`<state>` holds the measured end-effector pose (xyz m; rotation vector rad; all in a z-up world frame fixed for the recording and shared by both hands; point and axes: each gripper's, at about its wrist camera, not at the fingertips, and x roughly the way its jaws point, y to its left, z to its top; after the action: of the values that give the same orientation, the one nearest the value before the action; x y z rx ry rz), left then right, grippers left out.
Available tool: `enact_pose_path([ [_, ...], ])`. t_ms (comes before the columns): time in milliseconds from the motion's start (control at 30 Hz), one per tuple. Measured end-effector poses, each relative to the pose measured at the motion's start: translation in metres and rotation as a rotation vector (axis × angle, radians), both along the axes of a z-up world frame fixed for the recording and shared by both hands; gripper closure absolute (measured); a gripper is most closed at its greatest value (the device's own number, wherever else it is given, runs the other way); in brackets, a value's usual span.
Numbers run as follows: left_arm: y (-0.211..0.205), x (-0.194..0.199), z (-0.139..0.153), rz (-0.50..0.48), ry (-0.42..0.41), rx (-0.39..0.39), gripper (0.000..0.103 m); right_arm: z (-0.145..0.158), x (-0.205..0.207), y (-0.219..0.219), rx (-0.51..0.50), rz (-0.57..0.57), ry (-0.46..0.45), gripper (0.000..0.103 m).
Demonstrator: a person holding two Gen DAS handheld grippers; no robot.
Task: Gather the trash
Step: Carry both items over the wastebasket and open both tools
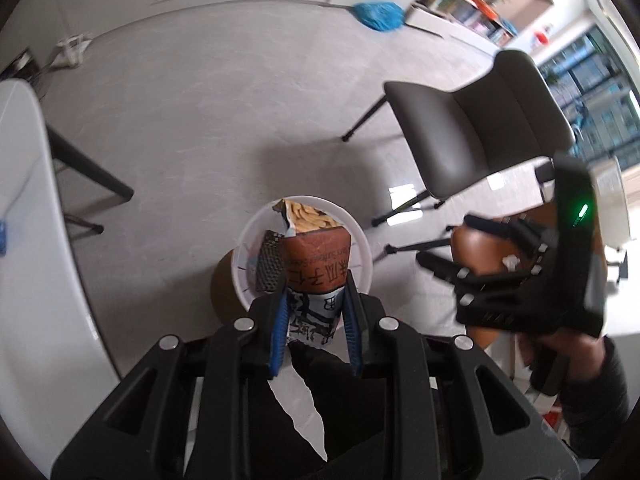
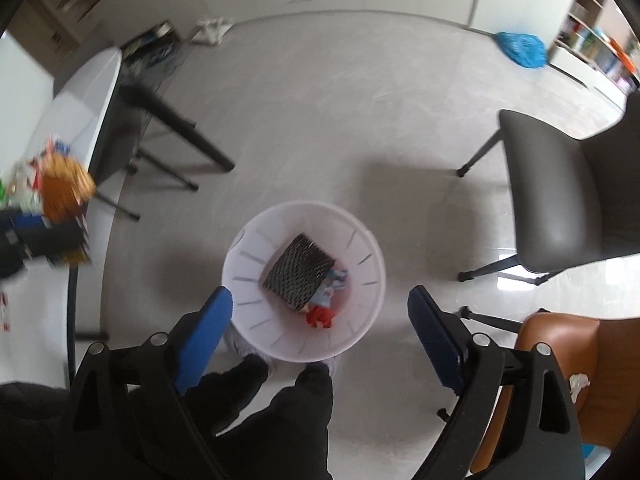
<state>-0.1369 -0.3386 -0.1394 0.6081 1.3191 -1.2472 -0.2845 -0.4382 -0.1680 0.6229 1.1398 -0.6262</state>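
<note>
Both grippers point steeply down over a white wastebasket (image 2: 304, 344) on the floor. The left gripper (image 1: 314, 300) is clenched on one torn brown snack packet (image 1: 316, 264), its blue fingers (image 1: 279, 332) pressing the wrapper's sides directly above the basket rim. The right gripper (image 2: 320, 320) stands spread wide with nothing between its two blue fingers (image 2: 204, 332). Inside the basket lie one black mesh-patterned packet (image 2: 298, 272), a red scrap (image 2: 320, 316) and pale blue wrappers (image 2: 334, 286). More wrappers sit on the white desk (image 2: 86, 96). Two chairs stand nearby: one grey (image 2: 560, 184), one brown (image 2: 556, 360) with a crumpled white tissue (image 2: 578, 383) on its seat
</note>
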Motion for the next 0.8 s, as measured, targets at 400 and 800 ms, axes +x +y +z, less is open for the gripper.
enact_pose_path([
  [400,-0.01,-0.019,0.004,-0.065,-0.036,-0.052,0.019,0.016,-0.016,-0.014,-0.016,-0.062,-0.045,0.009],
  [800,-0.002,-0.011,0.014,-0.037,-0.085,-0.064,0.01,0.019,-0.003,-0.008,-0.023,-0.034,-0.043,0.009],
])
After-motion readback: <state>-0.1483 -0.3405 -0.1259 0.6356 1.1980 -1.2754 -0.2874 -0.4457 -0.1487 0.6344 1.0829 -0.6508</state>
